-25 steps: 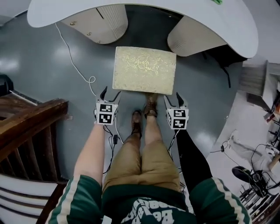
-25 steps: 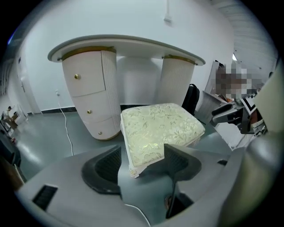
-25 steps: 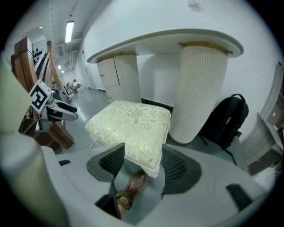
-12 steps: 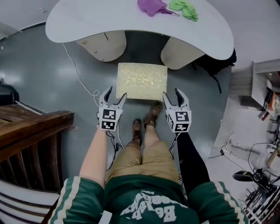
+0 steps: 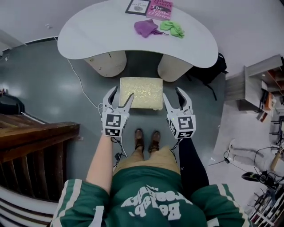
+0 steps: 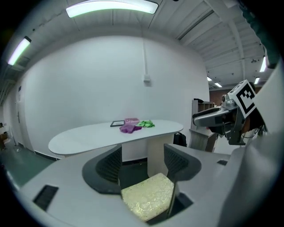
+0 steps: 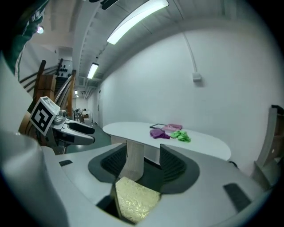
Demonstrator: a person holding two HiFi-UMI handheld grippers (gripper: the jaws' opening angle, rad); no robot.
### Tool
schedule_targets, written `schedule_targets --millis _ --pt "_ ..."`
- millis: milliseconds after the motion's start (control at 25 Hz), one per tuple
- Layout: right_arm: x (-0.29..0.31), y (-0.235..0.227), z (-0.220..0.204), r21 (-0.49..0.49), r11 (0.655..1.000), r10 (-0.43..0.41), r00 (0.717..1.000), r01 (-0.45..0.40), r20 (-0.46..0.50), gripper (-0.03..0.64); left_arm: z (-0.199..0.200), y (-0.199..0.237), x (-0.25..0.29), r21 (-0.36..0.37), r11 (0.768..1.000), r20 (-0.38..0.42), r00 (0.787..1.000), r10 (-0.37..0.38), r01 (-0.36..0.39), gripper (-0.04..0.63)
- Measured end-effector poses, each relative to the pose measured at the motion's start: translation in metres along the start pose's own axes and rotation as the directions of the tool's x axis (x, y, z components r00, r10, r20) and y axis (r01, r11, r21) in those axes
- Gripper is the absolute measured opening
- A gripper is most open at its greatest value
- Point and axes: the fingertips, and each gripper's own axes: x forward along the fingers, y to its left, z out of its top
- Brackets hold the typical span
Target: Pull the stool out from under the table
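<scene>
The stool (image 5: 141,92), with a cream and gold patterned square seat, stands on the grey floor just in front of the white table's (image 5: 111,31) two pedestal legs. My left gripper (image 5: 122,95) hangs in the air over the stool's left front corner, open and empty. Over the right front corner, my right gripper (image 5: 172,94) is open too; its jaws have just been closing a little with nothing between them. In the left gripper view the stool (image 6: 148,199) lies far below the jaws; the right gripper view shows the stool (image 7: 135,199) the same way.
A purple cloth (image 5: 145,27), a green cloth (image 5: 172,28) and books (image 5: 151,8) lie on the table. A white cable (image 5: 82,84) runs across the floor at left. Dark wooden furniture (image 5: 35,137) stands at left, a black bag (image 5: 208,73) and a shelf (image 5: 257,84) at right.
Both grippers have risen from beside the stool's front corners to well above it. The head view has pulled up and back, the feet have come together, and more of the table shows.
</scene>
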Motion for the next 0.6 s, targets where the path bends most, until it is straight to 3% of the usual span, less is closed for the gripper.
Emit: schedule_targets --millis 280,600 --pt "-0.031 0.005 0.092 0.005 1.000 0.023 0.989 -0.024 0.149 0.229 0.100 -0.012 -0.022 -0.007 1.000 0.141 0.990 0.006 -0.005 0.314" --pt "-0.055 0.011 0.149 -0.073 0.997 0.036 0.967 -0.018 0.254 0.221 0.159 -0.010 -0.050 0.011 1.000 0.231 0.973 0.024 -0.028 0.314"
